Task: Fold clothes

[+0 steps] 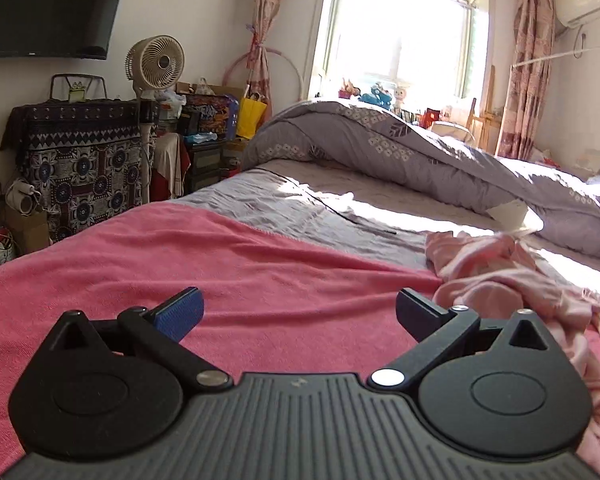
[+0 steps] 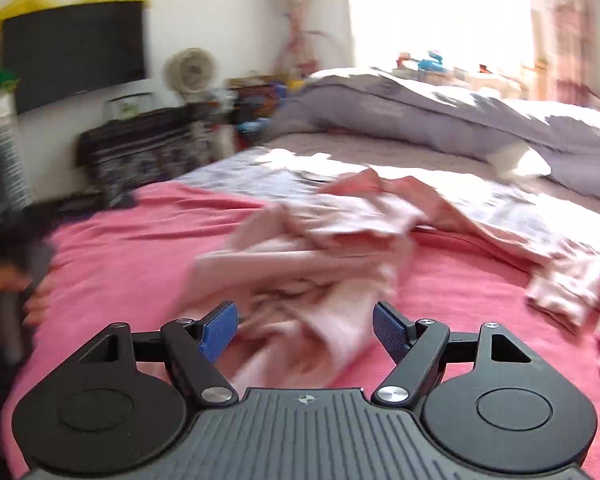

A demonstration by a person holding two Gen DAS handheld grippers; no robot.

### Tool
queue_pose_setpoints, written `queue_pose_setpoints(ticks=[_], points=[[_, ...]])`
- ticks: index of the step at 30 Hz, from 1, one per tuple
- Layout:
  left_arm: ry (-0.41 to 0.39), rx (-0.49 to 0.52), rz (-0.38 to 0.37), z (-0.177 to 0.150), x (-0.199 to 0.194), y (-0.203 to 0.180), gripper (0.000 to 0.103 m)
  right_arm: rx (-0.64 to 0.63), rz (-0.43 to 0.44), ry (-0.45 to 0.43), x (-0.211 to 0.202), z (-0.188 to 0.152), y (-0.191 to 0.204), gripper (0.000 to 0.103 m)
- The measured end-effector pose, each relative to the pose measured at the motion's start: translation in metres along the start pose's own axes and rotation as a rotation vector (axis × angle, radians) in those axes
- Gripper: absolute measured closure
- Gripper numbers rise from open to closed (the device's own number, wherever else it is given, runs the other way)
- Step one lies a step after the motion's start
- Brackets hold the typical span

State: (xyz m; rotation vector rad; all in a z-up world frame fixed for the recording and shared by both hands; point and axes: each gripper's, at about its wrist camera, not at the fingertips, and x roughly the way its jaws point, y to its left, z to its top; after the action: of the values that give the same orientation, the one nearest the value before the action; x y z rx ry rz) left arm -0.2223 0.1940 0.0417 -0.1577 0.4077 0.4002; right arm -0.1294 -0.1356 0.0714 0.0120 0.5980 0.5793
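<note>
In the left wrist view, our left gripper (image 1: 300, 308) hangs low over the pink blanket (image 1: 180, 264) on the bed (image 1: 300, 196). Its fingers (image 1: 184, 312) are spread wide and hold nothing. Only blanket lies between them. The pale pink clothes (image 1: 500, 272) sit in a crumpled heap off to the right, just past the right finger. They do not touch it, as far as we can tell. Behind the heap, a grey quilt (image 1: 380, 148) is bunched up across the bed, and sun from the window (image 1: 400, 40) falls on it.

In the right wrist view, the picture is blurry. Our right gripper (image 2: 306, 328) is low over the same blanket (image 2: 132, 248). Its fingers (image 2: 220, 328) are apart and let go. A piece of the pale pink clothes (image 2: 320, 264) lies right in front of them and partly between them, but the blue pads are not pressing on it. More pink cloth trails away to the right. At the left edge we see a hand (image 2: 4, 296) holding a grey handle.

We think the folding has hardly begun. The clothes are still a messy pile with no flat part and no neat fold. We still have to grab an edge, spread the cloth out flat, and then fold it.
</note>
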Motion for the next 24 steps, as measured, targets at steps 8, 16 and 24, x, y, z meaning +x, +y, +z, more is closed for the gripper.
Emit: queue_pose_setpoints(ticks=[8,16,24], points=[[0.066,-0.122,-0.066,-0.006,0.011,0.024,0.000,0.026,0.056,0.080,0.122,0.080,0.055,0.094],[0.058,-0.104,-0.071,-0.008,0.005,0.023,0.000,-0.386,0.269,-0.133,0.033,0.086,0.130,0.037],[-0.039,-0.022,-0.351,-0.010,-0.018,0.006,0.000,-0.484,-0.109,0.160,0.029,-0.021,0.023,0.038]])
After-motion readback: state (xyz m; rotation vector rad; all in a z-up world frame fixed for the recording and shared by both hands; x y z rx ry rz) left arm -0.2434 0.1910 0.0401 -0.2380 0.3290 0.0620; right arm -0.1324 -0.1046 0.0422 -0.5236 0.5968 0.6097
